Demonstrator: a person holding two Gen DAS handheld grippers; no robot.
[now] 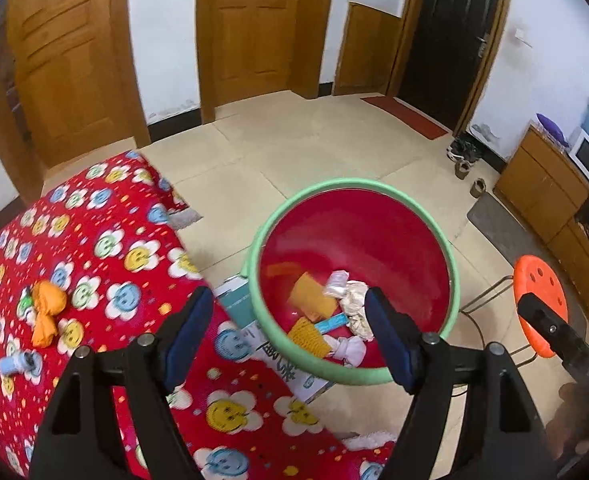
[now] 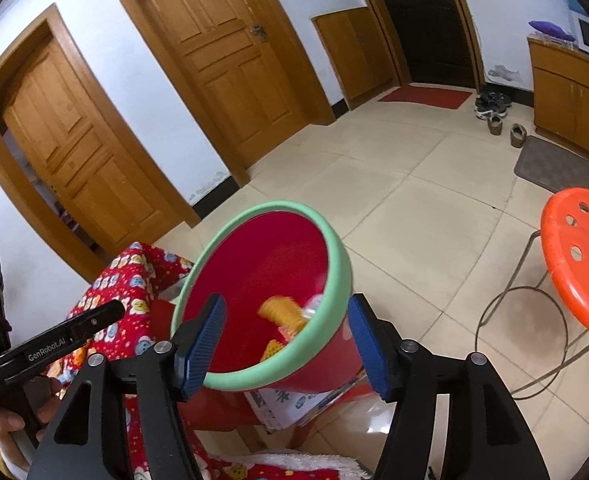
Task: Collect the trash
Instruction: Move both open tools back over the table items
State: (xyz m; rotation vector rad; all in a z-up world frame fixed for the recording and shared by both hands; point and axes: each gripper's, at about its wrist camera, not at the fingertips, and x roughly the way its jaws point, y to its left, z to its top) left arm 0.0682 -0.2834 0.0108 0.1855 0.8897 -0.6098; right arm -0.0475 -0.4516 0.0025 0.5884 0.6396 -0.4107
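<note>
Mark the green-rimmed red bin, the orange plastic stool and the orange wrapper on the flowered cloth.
green-rimmed red bin (image 1: 374,240): left wrist view, inner wall.
orange plastic stool (image 2: 578,256): right wrist view, seat top.
orange wrapper (image 1: 48,300): left wrist view, upper bulge.

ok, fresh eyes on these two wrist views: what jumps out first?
The red bin with the green rim sits mid-frame beside the table, already holding yellow and white scraps. Left of it, the red smiley-flower tablecloth still carries an orange wrapper. Right of the bin stands an orange stool; both the left gripper and right gripper are open and empty.
</note>
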